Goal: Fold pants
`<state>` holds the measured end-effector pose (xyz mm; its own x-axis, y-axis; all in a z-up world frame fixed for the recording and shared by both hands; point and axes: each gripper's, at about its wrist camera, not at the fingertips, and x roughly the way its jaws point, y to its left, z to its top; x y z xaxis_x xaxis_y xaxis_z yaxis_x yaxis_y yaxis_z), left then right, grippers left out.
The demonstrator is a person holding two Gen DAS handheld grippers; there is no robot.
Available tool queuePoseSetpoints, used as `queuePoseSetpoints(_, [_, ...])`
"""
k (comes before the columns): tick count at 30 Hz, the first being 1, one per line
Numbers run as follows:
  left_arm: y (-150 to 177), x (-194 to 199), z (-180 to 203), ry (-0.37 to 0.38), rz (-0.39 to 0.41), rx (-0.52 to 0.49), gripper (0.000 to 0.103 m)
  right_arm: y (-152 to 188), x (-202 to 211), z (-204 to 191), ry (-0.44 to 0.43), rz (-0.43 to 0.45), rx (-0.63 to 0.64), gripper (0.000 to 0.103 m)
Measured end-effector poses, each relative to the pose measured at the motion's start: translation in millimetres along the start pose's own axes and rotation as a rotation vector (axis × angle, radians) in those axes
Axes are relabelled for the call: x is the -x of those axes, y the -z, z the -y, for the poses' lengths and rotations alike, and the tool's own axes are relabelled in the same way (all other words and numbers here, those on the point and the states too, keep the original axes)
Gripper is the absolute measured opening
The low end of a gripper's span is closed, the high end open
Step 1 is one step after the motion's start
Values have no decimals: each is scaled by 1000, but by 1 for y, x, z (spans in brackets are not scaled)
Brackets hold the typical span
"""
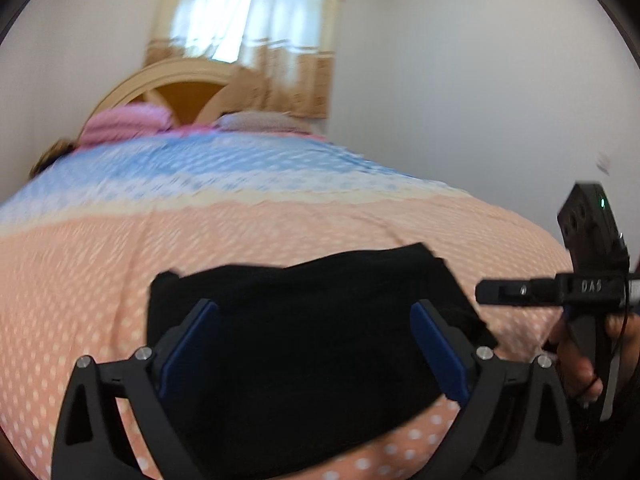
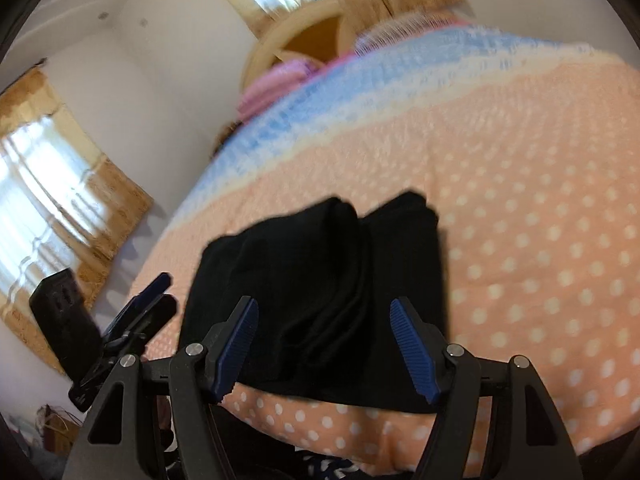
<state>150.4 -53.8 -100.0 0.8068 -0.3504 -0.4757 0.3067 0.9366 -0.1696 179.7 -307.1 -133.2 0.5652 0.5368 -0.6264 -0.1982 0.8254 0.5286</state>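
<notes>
Black pants point(image 1: 304, 312) lie folded into a compact rectangle on the bed near its front edge. In the right wrist view the pants point(image 2: 332, 280) show stacked layers with a fold ridge down the middle. My left gripper point(image 1: 316, 348) is open, its blue pads wide apart just above the near part of the pants, holding nothing. My right gripper point(image 2: 324, 344) is open too, hovering over the near edge of the pants. The right gripper also shows at the right of the left wrist view point(image 1: 516, 290), beside the pants. The left gripper shows at the left of the right wrist view point(image 2: 148, 300).
The bed point(image 1: 280, 216) has a peach dotted cover with a blue band farther back. Pink pillows point(image 1: 124, 124) and a wooden headboard point(image 1: 188, 92) stand at the far end. Curtained windows point(image 2: 52, 200) are in the white walls. The bed's front edge point(image 2: 360, 448) is close below.
</notes>
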Motion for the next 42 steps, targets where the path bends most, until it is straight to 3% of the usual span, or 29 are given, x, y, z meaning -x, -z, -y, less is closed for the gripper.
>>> queuePoseSetpoints(2, [4,-4,-11,-10,-12,48,99,-4,-16,2,-11,-47,-40,70])
queuePoseSetpoints(6, [6,-14,-13,-33,-24,53,99,-8,-40,0,-45,-112,-73,67])
queuePoseSetpoints(7, [7,-14,-15,-33,-30,53,99,-9,-43,-2,-34,-117,-66,59])
queuePoseSetpoints(8, [8,-14,-17,-35,-33,57,99,-9,-46,-4,13,-118,-47,33])
queuePoseSetpoints(9, [10,-14,-21,-37,-35,63,99,-9,-44,-7,40,-112,-27,17])
queuePoseSetpoints(11, [10,-11,-26,-37,-36,78,99,-10,-32,-11,19,-77,6,16])
queuePoseSetpoints(16, [11,-10,-35,-49,-28,102,99,-7,8,-10,31,13,76,16])
queuePoseSetpoints(20, [19,-22,-38,-70,-64,99,99,0,1,31,96,-29,0,16])
queuePoseSetpoints(22, [23,-26,-40,-69,-76,103,99,5,-5,48,62,-42,-31,17])
queuePoseSetpoints(25, [24,-26,-43,-89,-84,105,99,4,0,54,32,-21,-59,25])
queuePoseSetpoints(27, [22,-23,-47,-92,-74,117,99,-1,11,45,79,23,-22,46])
queuePoseSetpoints(28, [19,-21,-48,-89,-60,119,99,-3,20,40,107,65,5,49])
queuePoseSetpoints(32, [4,-18,-54,-122,-22,95,102,-15,34,5,50,143,123,53])
queuePoseSetpoints(37, [-10,-30,-66,-179,-25,77,102,-16,-8,-44,-106,30,276,56])
queuePoseSetpoints(40, [-14,-43,-72,-162,-63,81,103,-11,-36,-42,-45,-9,278,56])
queuePoseSetpoints(42, [-13,-53,-75,-206,-82,67,103,-14,-47,-26,42,13,225,56])
